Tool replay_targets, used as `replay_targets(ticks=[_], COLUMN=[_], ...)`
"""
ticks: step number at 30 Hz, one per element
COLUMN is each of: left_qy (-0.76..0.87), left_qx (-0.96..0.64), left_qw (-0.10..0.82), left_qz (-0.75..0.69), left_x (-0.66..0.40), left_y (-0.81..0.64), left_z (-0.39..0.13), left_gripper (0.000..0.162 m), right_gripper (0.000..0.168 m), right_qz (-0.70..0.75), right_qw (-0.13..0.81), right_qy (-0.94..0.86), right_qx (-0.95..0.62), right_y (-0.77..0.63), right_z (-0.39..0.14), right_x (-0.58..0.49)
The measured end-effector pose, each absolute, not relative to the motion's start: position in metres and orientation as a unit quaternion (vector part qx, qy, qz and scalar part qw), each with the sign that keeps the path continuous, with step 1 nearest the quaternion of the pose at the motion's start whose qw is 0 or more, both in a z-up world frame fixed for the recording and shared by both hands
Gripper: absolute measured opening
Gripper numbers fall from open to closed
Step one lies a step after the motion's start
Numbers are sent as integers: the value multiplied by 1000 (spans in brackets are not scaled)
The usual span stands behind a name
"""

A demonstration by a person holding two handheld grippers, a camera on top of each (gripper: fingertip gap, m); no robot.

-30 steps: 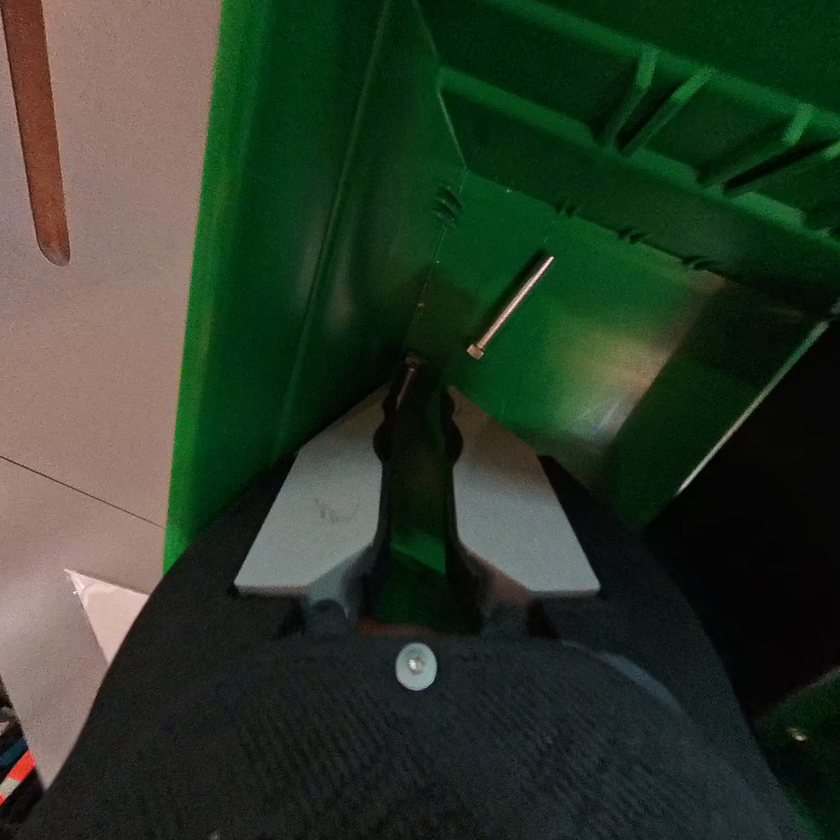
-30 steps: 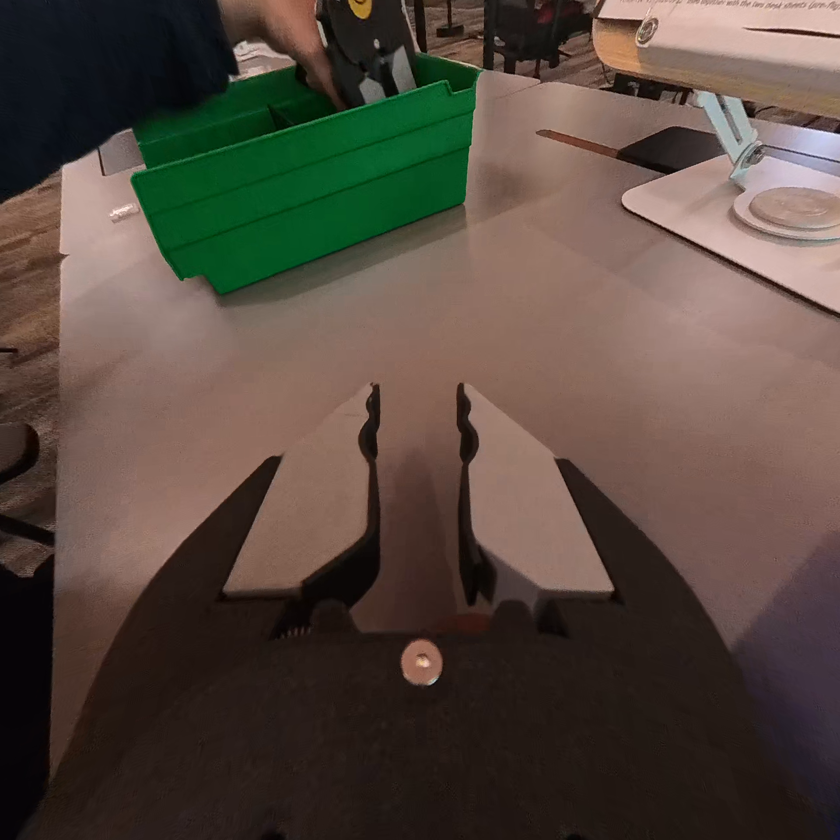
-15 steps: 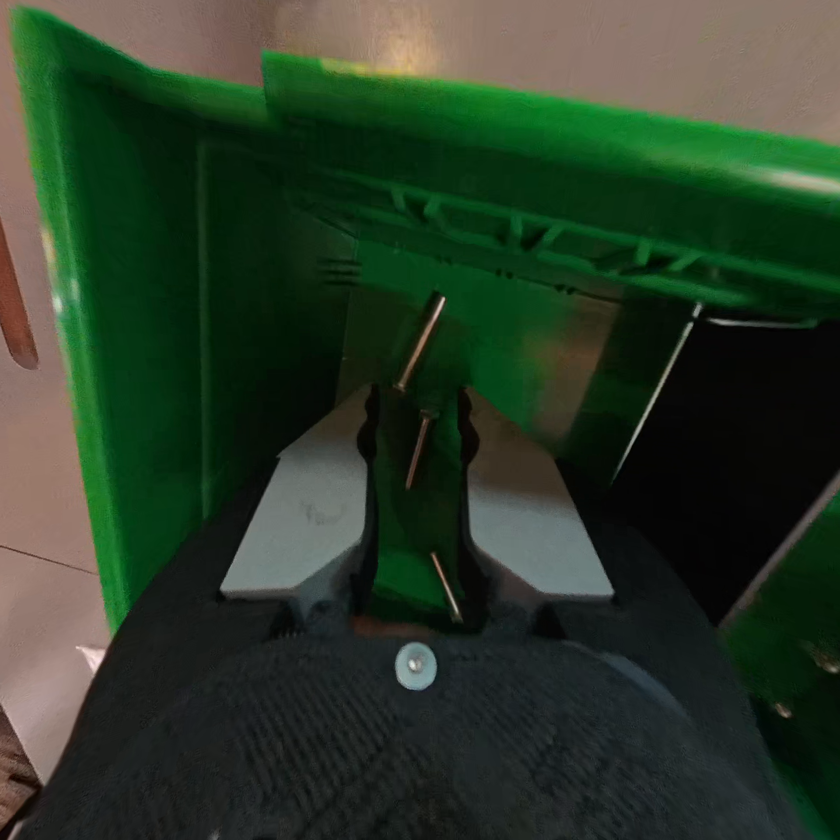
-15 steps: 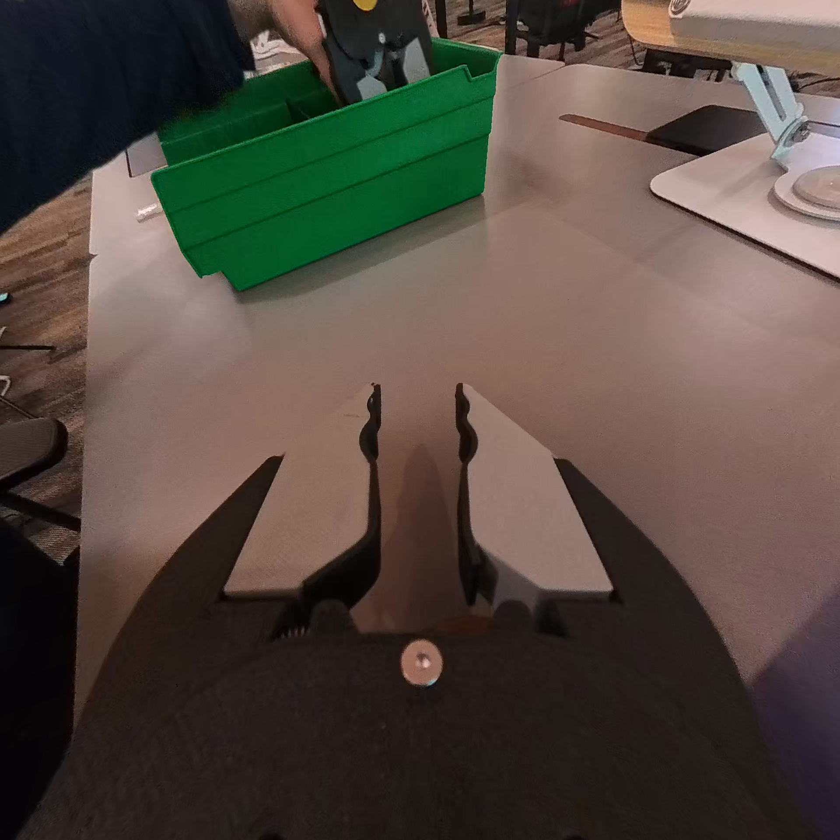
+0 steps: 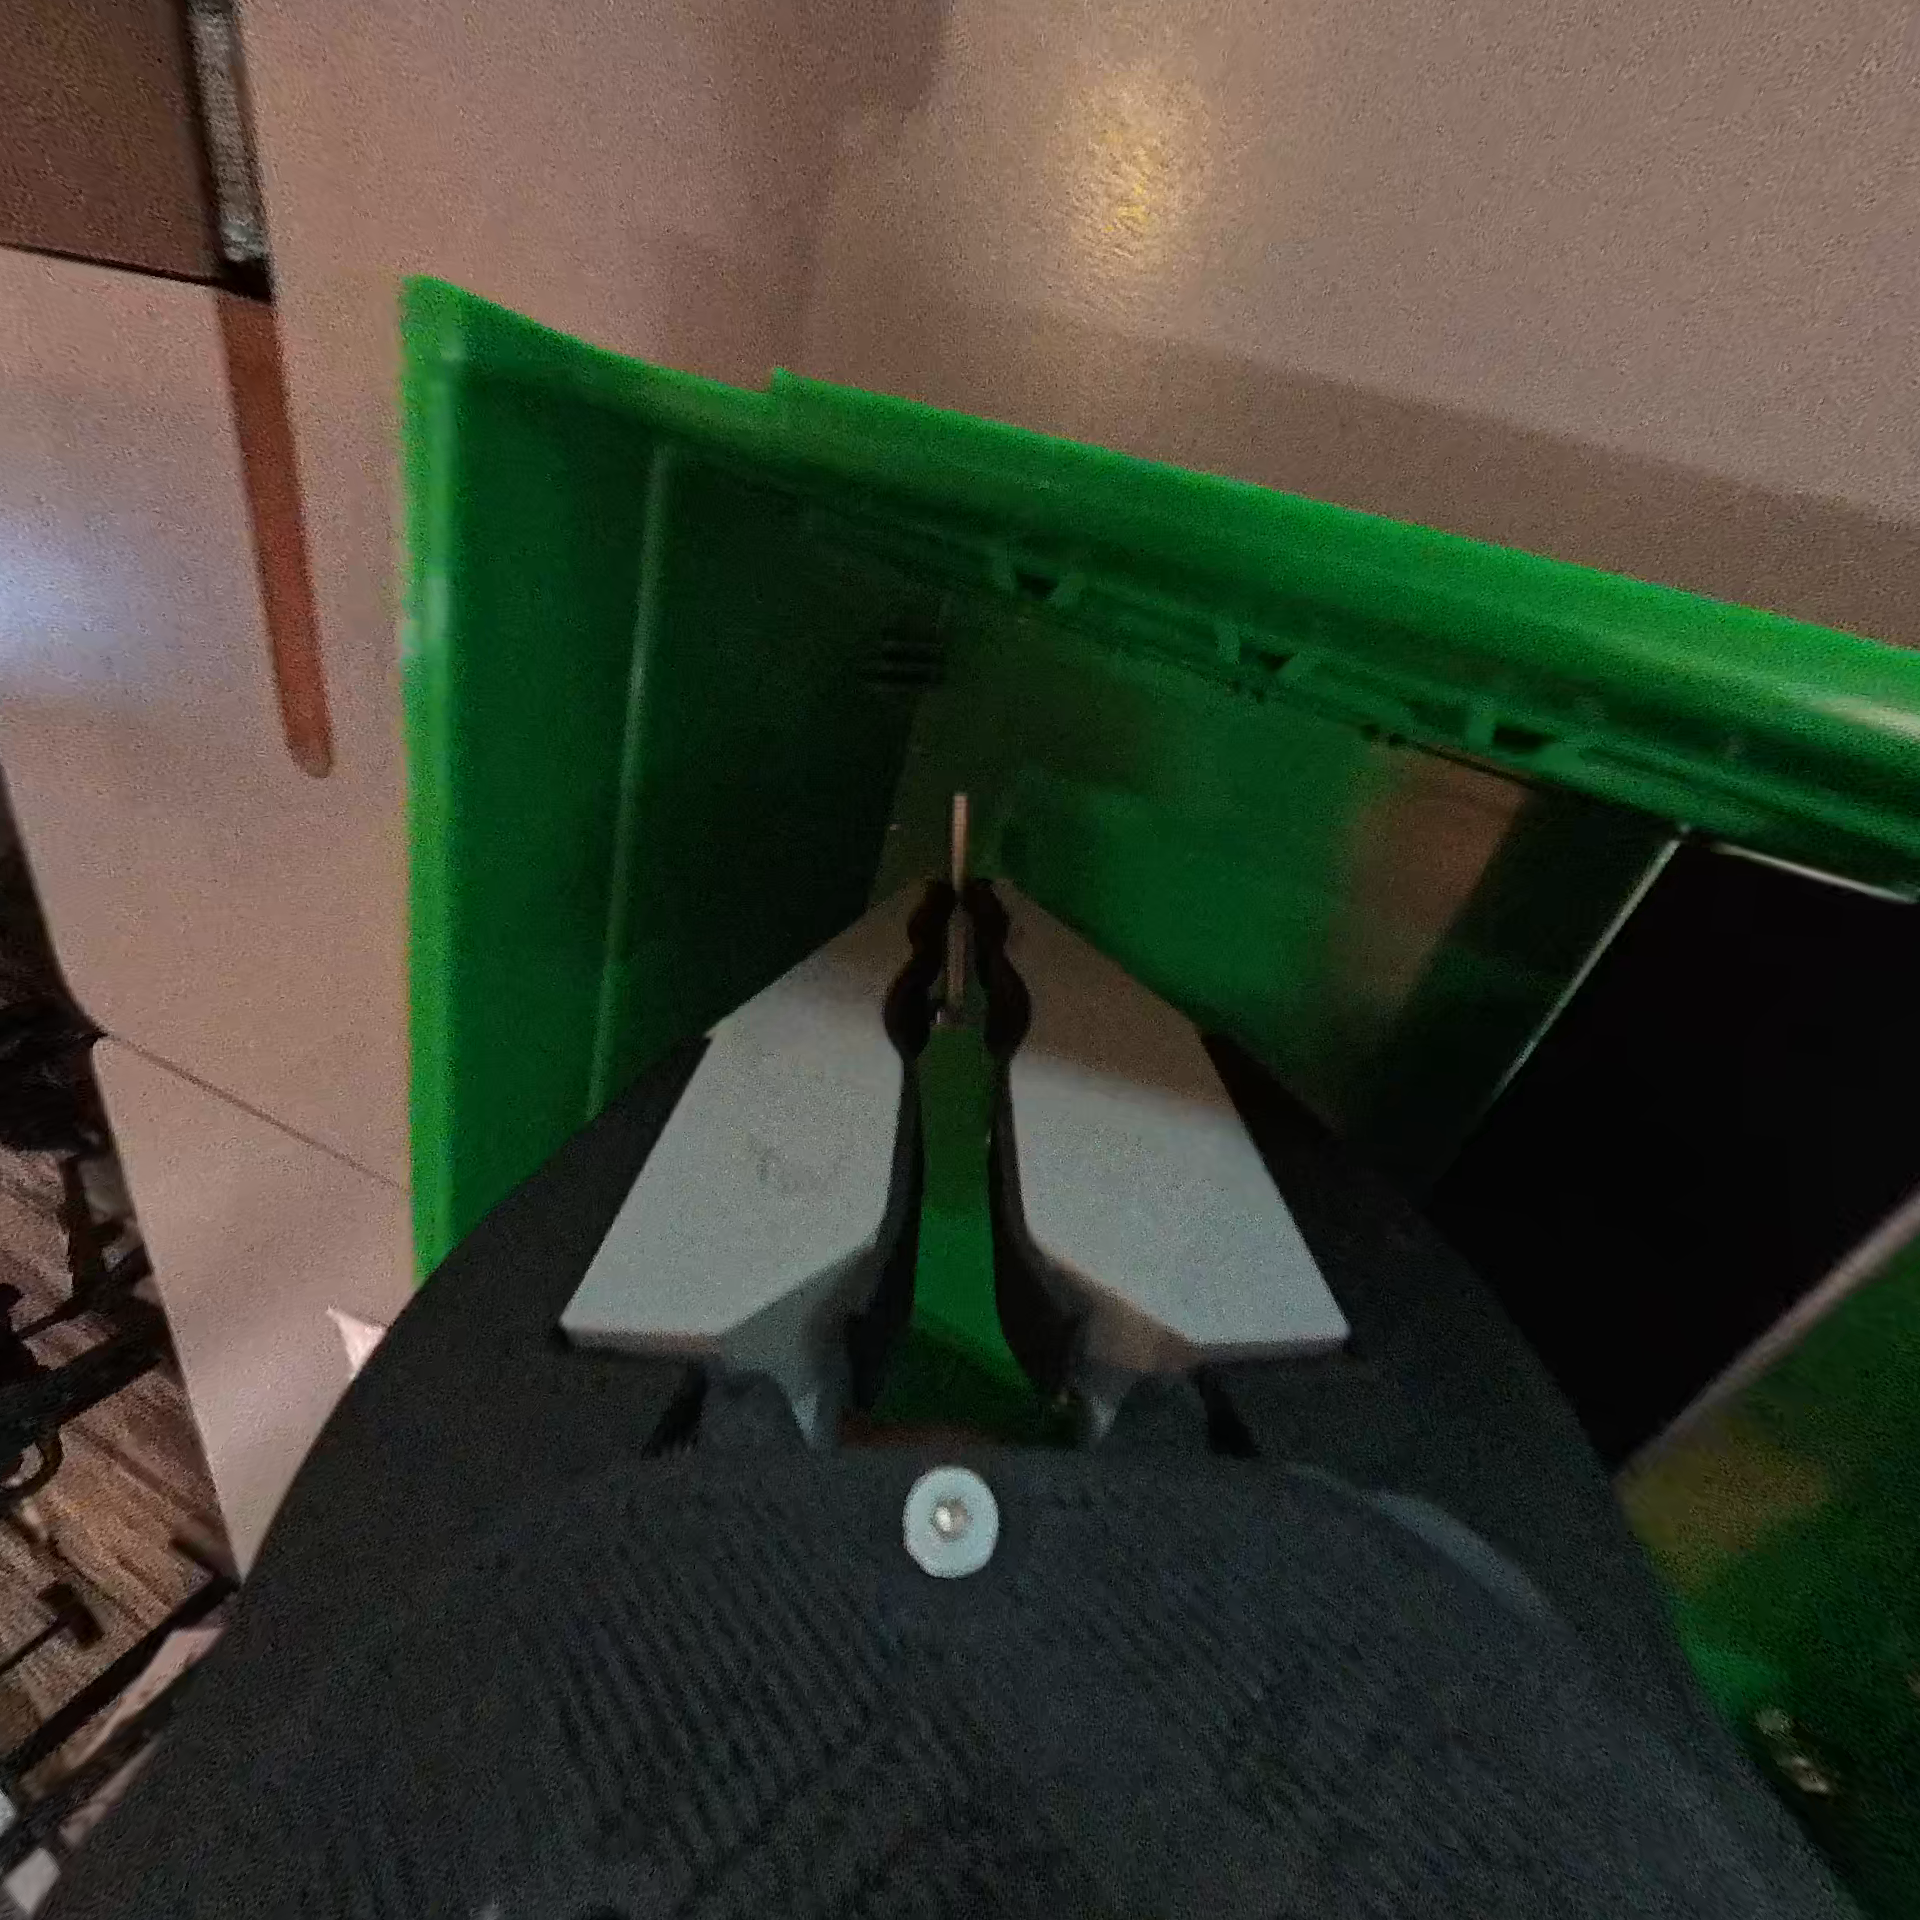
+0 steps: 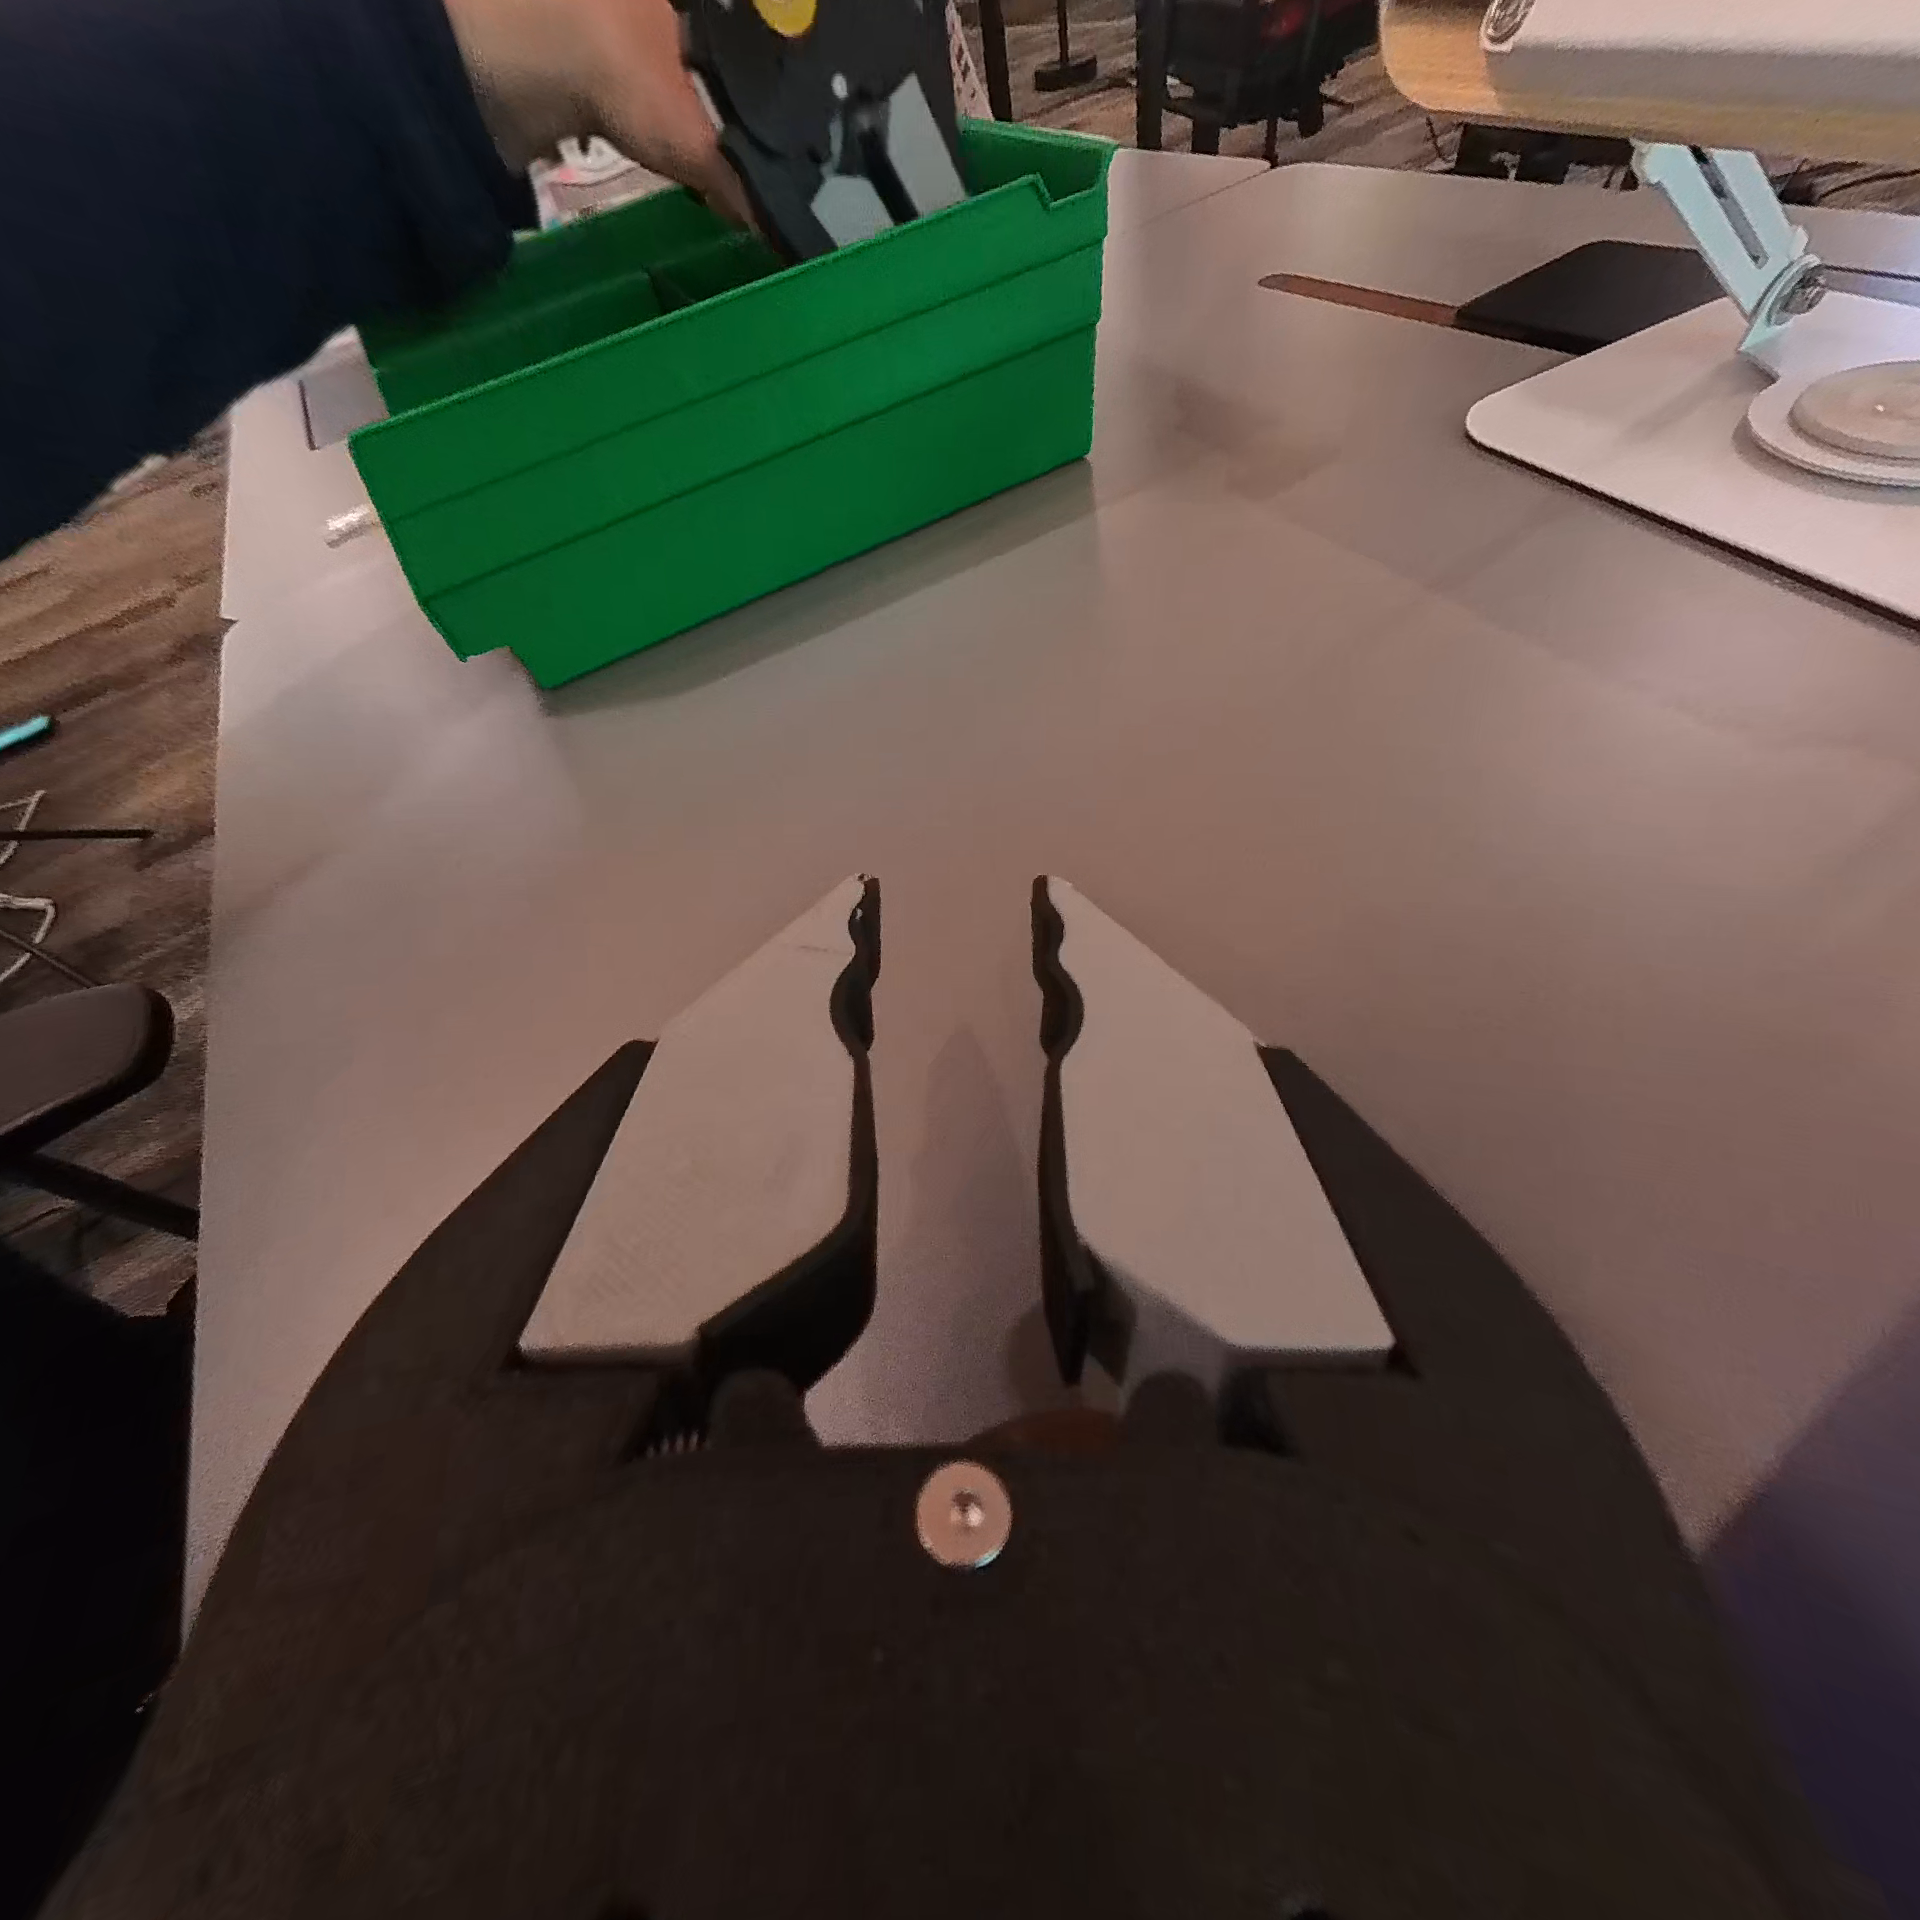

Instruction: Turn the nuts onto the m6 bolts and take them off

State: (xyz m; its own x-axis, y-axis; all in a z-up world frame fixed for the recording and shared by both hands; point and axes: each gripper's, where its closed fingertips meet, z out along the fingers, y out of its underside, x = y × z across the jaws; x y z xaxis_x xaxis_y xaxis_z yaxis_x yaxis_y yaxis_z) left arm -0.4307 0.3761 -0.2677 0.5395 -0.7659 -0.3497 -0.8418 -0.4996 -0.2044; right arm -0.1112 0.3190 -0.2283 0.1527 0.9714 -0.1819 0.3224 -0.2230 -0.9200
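Note:
In the left wrist view my left gripper (image 5: 958,896) is inside a compartment of the green bin (image 5: 520,831) and is shut on a thin silver bolt (image 5: 959,844). The bolt's shank sticks out past the fingertips toward the bin's far corner. In the right wrist view the left gripper (image 6: 842,156) shows far off, reaching down into the green bin (image 6: 748,457) with a hand on it. My right gripper (image 6: 954,894) is open and empty, low over the grey table (image 6: 1247,779). No nuts show clearly.
A dark divider (image 5: 1714,1091) bounds the compartment on the right. A white stand base (image 6: 1704,457) sits at the table's right. A brown slot (image 6: 1351,301) lies behind the bin. A small silver piece (image 6: 348,525) lies on the table left of the bin. Tip to tip, the grippers are about 35 cm apart.
My left gripper has closed on a bolt and drawn back upward from the bin floor. The right gripper stayed open and drifted slightly, with the bin shifting right in its view.

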Motion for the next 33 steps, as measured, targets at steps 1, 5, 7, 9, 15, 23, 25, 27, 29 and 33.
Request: replay_targets(ticks=[1, 5, 7, 9, 15, 23, 25, 27, 29, 33], left_qy=[452, 382, 350, 325, 312, 292, 269, 269, 266, 247], left_qx=[-862, -858, -850, -838, -778, -741, -736, -723, -725, -713], left_qw=[199, 318, 371, 413, 545, 548, 550, 572, 586, 604], left_qz=[114, 130, 132, 147, 7, -255, -289, -278, -246, -257], left_x=[-431, -430, -424, -414, -274, -95, -88, -88, -94, -104], left_y=[377, 378, 373, 366, 324, 299, 306, 311, 318, 321], left_z=[-256, -192, -163, -136, -64, -146, -168, -179, -185, -181], left_gripper=[4, 3, 3, 3, 3, 3, 3, 3, 3, 3], right_gripper=[25, 25, 25, 25, 26, 27, 16, 9, 13, 19], right_qz=[426, 426, 425, 424, 436, 463, 482, 487, 482, 508], right_qw=[379, 384, 388, 393, 412, 476, 478, 479, 478, 476], right_qy=[-496, -506, -510, -511, -499, -442, -433, -439, -439, -424], right_qx=[-655, -644, -640, -636, -625, -603, -593, -584, -589, -579], right_y=[317, 310, 307, 306, 308, 325, 325, 323, 324, 323], right_z=[-229, -227, -226, -225, -217, -185, -178, -176, -178, -168], right_x=[-112, -116, -116, -117, -117, -100, -97, -96, -96, -95])
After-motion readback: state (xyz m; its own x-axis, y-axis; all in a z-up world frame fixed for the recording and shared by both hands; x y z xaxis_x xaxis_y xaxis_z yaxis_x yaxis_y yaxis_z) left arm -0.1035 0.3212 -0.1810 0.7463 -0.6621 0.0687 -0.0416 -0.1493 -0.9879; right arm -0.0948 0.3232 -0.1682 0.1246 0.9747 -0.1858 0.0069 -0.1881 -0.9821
